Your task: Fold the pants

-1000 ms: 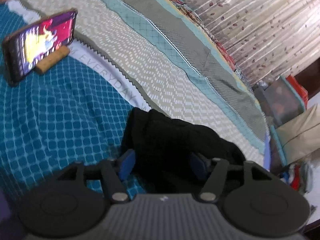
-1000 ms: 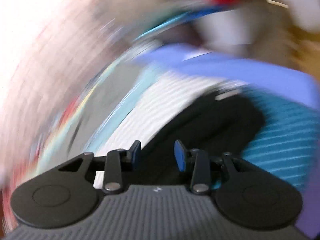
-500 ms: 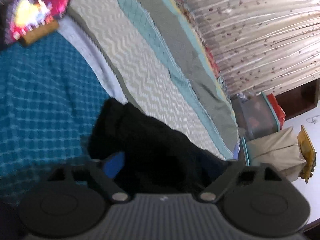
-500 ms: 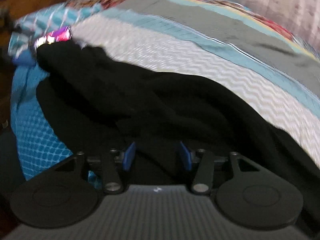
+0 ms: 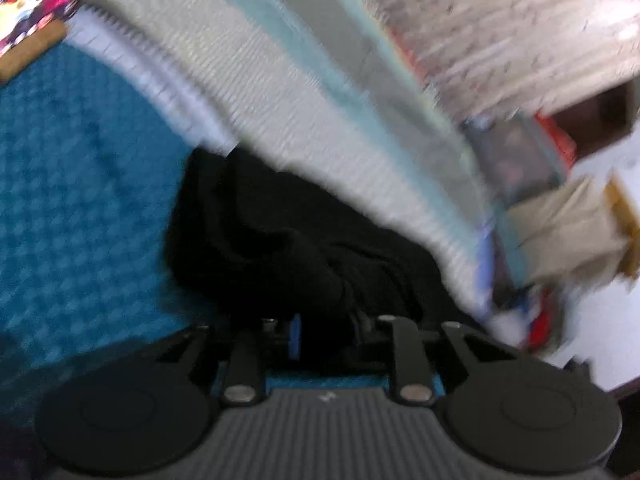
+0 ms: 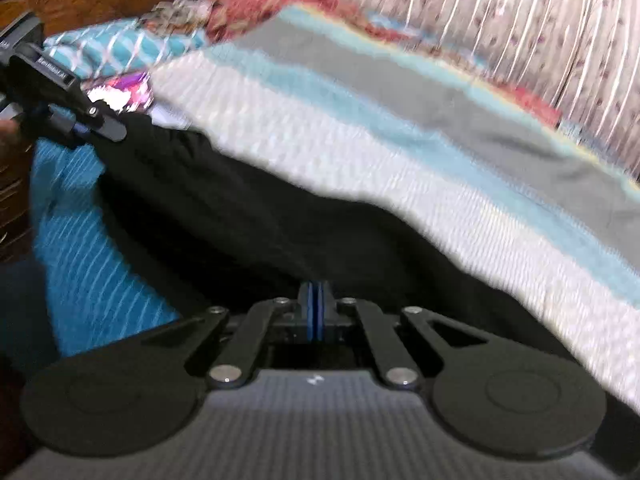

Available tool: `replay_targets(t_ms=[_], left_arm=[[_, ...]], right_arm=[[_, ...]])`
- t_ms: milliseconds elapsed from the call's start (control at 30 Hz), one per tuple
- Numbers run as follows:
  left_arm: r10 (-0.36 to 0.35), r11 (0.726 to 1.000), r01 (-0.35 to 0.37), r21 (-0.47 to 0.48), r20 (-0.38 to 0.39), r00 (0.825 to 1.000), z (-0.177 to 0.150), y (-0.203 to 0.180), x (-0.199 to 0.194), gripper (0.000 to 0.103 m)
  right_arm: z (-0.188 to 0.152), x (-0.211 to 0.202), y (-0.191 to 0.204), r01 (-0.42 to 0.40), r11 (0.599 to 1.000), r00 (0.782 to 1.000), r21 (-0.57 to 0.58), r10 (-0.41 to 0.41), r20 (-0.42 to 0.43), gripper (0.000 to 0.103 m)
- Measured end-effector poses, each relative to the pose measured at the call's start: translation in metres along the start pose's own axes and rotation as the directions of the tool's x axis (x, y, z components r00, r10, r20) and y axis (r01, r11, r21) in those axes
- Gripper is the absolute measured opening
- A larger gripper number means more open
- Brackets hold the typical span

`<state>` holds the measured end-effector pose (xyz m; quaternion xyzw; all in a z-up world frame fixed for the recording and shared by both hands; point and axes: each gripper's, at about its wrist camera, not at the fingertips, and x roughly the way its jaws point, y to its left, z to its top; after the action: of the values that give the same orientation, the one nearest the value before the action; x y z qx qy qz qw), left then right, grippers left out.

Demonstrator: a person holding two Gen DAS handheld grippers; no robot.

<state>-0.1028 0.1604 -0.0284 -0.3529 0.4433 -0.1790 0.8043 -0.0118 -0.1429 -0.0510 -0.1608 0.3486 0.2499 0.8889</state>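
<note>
A bed covered by a striped bedspread point(image 5: 312, 92): teal grid-patterned band point(image 5: 80, 208) nearest, then a white zigzag-textured band point(image 6: 360, 148), a pale blue stripe, a grey stripe point(image 6: 400, 80) and a red patterned edge point(image 6: 280, 4) along the far side. Lying directly on it, black fabric pants point(image 5: 280, 240), bunched in soft folds across the boundary of the teal and white bands, stretched long in the right wrist view point(image 6: 248, 216). Near the far corner, a phone with a lit pink and yellow screen point(image 5: 36, 4) propped on a small tan wooden stand point(image 5: 34, 48), resting on the teal band beside the white one. Everything blurred.
</note>
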Motion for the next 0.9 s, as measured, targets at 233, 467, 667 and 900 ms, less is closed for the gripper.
replay_targets(t_ms=[233,467,667,900], left_arm=[[0.034,0.995,-0.030,-0.096,0.044,0.998,-0.024,0.026,-0.014,0.068],[0.006,0.993,0.006,-0.116,0.105,0.994,-0.004,0.029,-0.007,0.093],[0.066,0.998,-0.065,-0.010,0.092,0.994,0.000,0.023,0.020,0.094],[0.108,0.983,-0.128,0.129,0.150,0.983,-0.009,0.007,0.031,0.047]], right_arm=[[0.012,0.012,0.015,-0.074,0.997,0.991,-0.003,0.073,-0.112,0.007],[0.121,0.049,0.015,-0.210,0.937,0.978,0.277,0.197,0.076,0.052],[0.165,0.137,0.054,-0.229,0.885,0.961,0.405,0.271,-0.051,0.076],[0.179,0.188,0.083,-0.137,0.890,0.927,0.435,0.270,-0.259,0.050]])
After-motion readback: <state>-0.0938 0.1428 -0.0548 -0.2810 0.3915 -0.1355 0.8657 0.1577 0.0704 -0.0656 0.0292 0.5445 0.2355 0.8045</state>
